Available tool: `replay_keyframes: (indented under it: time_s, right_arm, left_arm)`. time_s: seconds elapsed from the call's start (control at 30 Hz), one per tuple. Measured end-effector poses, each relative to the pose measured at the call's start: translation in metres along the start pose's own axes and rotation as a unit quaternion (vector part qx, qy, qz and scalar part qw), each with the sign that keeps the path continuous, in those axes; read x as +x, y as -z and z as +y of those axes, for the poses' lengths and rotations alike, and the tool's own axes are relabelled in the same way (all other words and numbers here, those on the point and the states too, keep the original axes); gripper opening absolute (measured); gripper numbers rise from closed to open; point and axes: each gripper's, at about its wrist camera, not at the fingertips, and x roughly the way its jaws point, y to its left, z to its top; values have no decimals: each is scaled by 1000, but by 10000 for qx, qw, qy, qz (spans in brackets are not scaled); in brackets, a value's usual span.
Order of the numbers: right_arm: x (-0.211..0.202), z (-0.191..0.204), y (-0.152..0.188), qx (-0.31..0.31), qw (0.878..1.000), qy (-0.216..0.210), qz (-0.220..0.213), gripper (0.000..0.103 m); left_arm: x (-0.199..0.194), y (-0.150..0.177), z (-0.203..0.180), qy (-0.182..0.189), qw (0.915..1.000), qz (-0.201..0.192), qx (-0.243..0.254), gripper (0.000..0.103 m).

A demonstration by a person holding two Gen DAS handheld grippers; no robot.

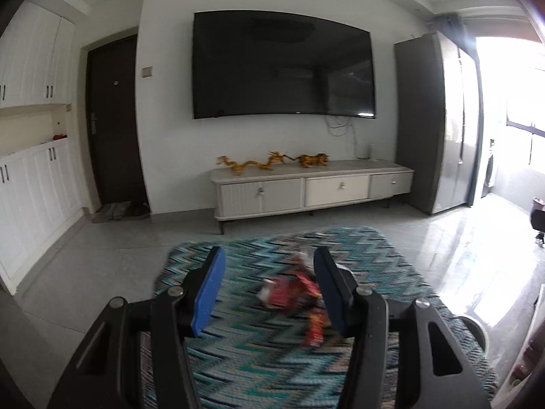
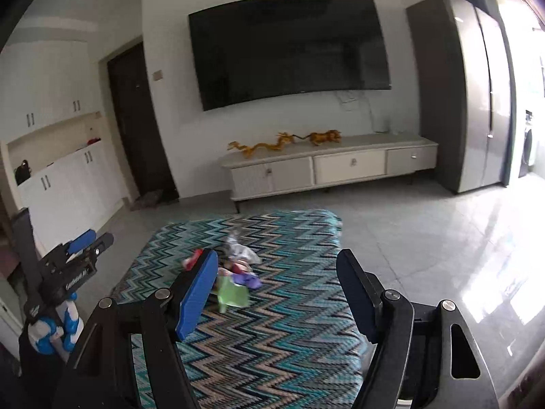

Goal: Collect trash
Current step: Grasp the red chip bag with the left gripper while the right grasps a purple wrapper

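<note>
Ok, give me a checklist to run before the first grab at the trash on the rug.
1. Left gripper open: ok, jaws spread, nothing held.
2. Right gripper open: ok, nothing held.
3. Wrappers in view on the rug: ok.
4. Red wrapper between the left jaws: cannot tell, blurred, near the right finger.
5. Trash bin in view: not ok, none seen.

Daylight pours in from the right edge of both views, where the window area (image 1: 511, 109) is blown out to white. It throws bright glare across the glossy grey floor tiles (image 2: 477, 245). The left side stays dimmer. Fisheye distortion bows the large black wall-mounted television (image 1: 282, 68), and dark vignetting fills the corners. The red crumpled wrappers (image 1: 293, 289) are motion-blurred in the left wrist view.
</note>
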Motion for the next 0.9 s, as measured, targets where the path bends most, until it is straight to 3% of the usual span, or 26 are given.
replay_keyframes:
  time_s: [0.17,0.27,0.37,0.47,0.63,0.77,0.9]
  right_arm:
    - [29,19,-10,-119,9995,-277,78,71]
    - [56,27,-7,-206,9986,-413,276,71]
    - [93,36,4,-300,9963,-536,607,71]
    - [132,42,20,-317,9923,-694,976,71]
    - [193,37,46,-203,9840,-890,1532,71]
    - [238,21,56,-4,9812,-777,1765,69]
    - [276,2,62,233,9771,-745,1982,57]
  left_arm:
    - [22,-16,34,-542,9979,-11,343,52]
    - [41,-15,48,-625,9975,94,326,52]
    - [65,1,57,-278,9986,442,129,52]
    - [93,25,45,376,9954,866,150,52]
    - [146,71,7,1279,9770,1698,166,52]
    - [176,94,-15,1563,9645,2121,189,50]
    - [202,107,-25,1777,9536,2430,21,46]
